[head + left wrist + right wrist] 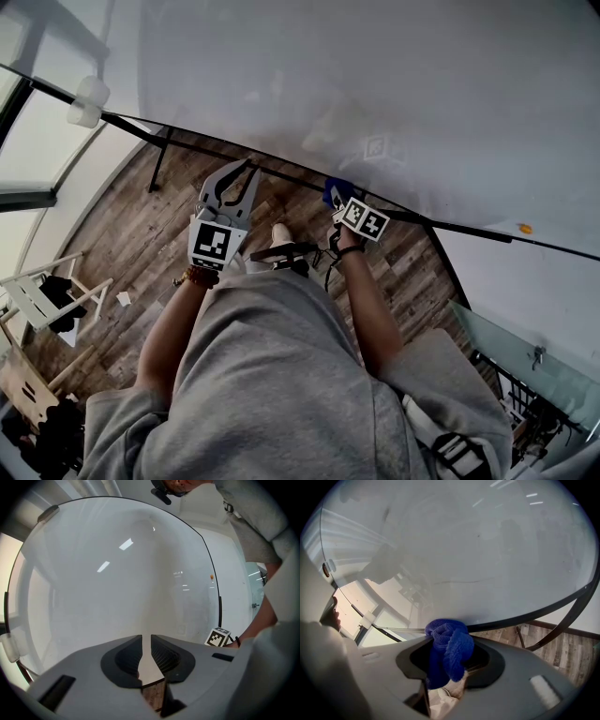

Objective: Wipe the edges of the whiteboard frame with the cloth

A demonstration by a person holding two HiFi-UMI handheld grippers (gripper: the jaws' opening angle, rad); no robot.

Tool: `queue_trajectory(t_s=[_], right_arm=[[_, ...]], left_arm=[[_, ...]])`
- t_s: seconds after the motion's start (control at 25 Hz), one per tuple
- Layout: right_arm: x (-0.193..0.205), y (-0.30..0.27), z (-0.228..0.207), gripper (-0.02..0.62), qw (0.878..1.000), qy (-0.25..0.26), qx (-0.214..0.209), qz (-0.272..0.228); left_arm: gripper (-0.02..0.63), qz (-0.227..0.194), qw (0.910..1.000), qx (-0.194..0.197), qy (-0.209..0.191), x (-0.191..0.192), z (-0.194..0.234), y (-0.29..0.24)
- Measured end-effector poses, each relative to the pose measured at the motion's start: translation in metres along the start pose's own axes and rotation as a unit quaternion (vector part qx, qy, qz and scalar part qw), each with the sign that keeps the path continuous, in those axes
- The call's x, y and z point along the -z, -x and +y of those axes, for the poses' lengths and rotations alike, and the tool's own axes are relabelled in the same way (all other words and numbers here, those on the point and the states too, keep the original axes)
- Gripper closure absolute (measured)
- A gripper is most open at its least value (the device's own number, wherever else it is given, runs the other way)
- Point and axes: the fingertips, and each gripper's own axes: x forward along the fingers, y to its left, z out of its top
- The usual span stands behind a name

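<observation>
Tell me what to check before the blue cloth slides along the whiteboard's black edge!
1. Cloth held tight in the right hand-held gripper: ok, its jaws are shut on it.
2. Cloth at the whiteboard frame: ok, it sits right against the bottom edge.
3. Left hand-held gripper out of the way: ok, it is empty with its jaws together, off to the side.
4. Edge near the cloth free of things: ok.
5. Dirt left on the frame: cannot tell.
</observation>
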Motion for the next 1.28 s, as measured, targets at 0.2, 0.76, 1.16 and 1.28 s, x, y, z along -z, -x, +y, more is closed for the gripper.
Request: queue_trajectory(t_s=[0.2, 0.76, 1.16, 1.28], right_arm=[[0.002, -0.008, 0.015, 0.422, 1.0, 0.0, -0.007, 0.005], [0.009, -0.026, 0.046, 0.422, 1.0, 0.0, -0.017, 0.013], [0.008, -0.029, 0.062, 0.422, 1.0, -0.004, -0.025, 0.016], [0.01, -0.031, 0.067, 0.422, 1.0, -0.007, -0.023, 0.016]], left_arm=[[0.554, -0.001, 1.0, -0.006, 0.004, 0.003, 0.01, 0.005], [0.554, 0.0, 0.9996, -0.027, 0.009, 0.01, 0.042, 0.023], [0.554, -0.003, 0.9988, -0.047, 0.012, 0.005, 0.059, 0.036], [0.554, -0.003, 0.9987, -0.049, 0.013, 0.006, 0.067, 0.04]])
